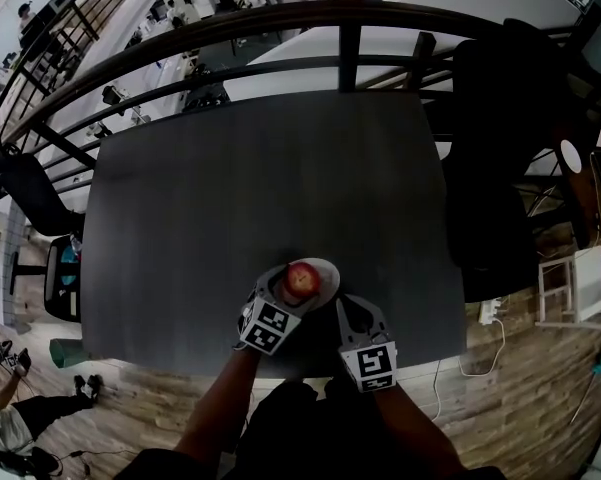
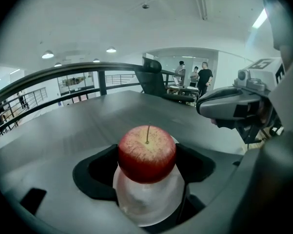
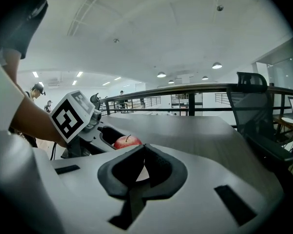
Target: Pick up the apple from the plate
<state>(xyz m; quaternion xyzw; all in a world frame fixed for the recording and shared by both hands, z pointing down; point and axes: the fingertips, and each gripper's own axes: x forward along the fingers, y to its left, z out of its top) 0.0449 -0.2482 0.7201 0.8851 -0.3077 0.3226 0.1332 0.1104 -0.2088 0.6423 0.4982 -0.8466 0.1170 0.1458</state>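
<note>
Apple (image 2: 146, 152) sits clasped between left gripper (image 2: 146, 170) jaws, over plate (image 2: 148, 204).

A dark grey table (image 1: 240, 198) carries a white plate (image 1: 329, 271) near its front edge.

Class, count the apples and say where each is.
1. The apple is between the jaws of the left gripper, above the white plate near the table's front edge. None appears hidden.
</note>
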